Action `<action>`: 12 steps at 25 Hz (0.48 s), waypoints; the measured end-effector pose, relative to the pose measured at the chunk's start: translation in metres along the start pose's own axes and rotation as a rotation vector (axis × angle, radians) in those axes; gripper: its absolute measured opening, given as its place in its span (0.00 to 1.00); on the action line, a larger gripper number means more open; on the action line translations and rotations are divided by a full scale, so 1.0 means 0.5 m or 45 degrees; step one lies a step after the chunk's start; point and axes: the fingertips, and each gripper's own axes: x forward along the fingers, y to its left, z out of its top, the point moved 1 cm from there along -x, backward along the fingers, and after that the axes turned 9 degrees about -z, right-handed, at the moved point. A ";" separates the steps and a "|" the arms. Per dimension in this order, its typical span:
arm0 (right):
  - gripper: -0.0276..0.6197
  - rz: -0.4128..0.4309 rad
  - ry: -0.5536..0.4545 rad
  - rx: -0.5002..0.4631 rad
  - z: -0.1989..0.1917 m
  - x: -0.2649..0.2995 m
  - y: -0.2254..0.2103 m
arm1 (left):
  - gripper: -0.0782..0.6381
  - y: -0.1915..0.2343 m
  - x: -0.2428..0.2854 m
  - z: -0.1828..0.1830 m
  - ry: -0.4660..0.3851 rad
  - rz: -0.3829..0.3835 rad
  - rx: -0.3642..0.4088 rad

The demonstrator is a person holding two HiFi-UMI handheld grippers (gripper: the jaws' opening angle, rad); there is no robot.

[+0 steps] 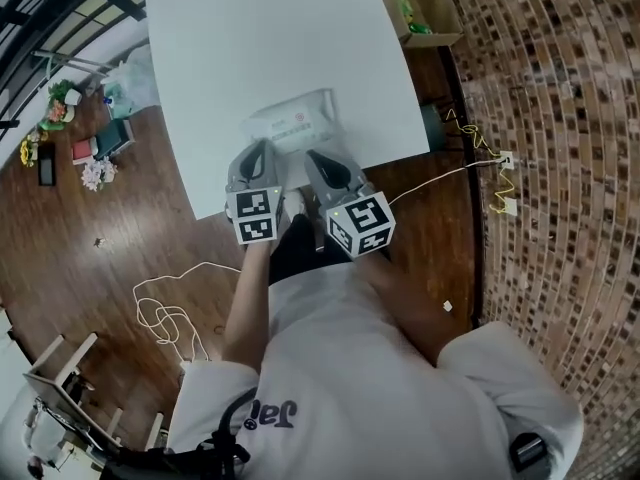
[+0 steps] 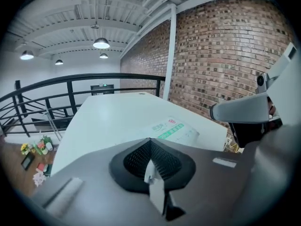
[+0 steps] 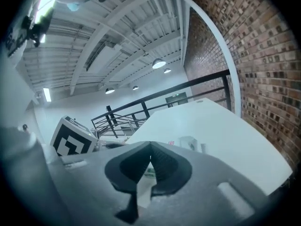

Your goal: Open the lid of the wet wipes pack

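So the wipes pack (image 1: 293, 123) is lying flat on the white table (image 1: 260, 28), just in from the near edge and roughly halfway along it. It's white with a green strip and a small red mark on top. Can't really make out the lid, too blurry.

Both grippers hang over that near edge, side by side, pointing at the pack but just short of it. The left gripper (image 2: 150, 141) has its jaws pressed together with nothing in them, and the pack sits ahead of the tips. Same deal with the right gripper (image 3: 150, 146): jaws closed up, nothing pinched, pack in front.

Off the table's far right corner there's a cardboard box (image 1: 425, 3) with green stuff in it. A white cable (image 1: 165, 308) is looped on the wood floor (image 1: 90, 268), and there's a brick wall (image 1: 560, 118) on the right.
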 end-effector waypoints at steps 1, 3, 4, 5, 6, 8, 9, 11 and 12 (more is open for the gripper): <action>0.03 0.006 0.006 0.006 -0.008 0.006 0.000 | 0.13 0.000 0.004 -0.005 0.003 0.002 0.003; 0.03 0.023 0.013 0.036 -0.019 0.019 0.004 | 0.13 -0.001 0.009 -0.009 -0.001 0.002 0.011; 0.03 0.032 0.013 0.062 -0.023 0.026 0.006 | 0.13 -0.001 0.010 -0.010 -0.006 0.001 0.012; 0.03 0.041 0.014 0.094 -0.026 0.033 0.010 | 0.13 0.001 0.012 -0.010 -0.012 -0.002 0.011; 0.03 0.047 0.017 0.127 -0.029 0.039 0.014 | 0.13 0.002 0.012 -0.011 -0.018 -0.005 0.012; 0.03 0.053 0.031 0.191 -0.036 0.050 0.020 | 0.13 0.003 0.009 -0.013 -0.016 -0.006 0.036; 0.07 0.052 0.040 0.217 -0.039 0.055 0.021 | 0.13 0.004 0.008 -0.013 -0.012 -0.004 0.051; 0.19 0.037 0.054 0.264 -0.046 0.062 0.015 | 0.13 0.003 0.009 -0.013 -0.015 -0.002 0.047; 0.19 0.027 0.058 0.294 -0.049 0.065 0.009 | 0.13 0.002 0.009 -0.013 -0.022 -0.006 0.031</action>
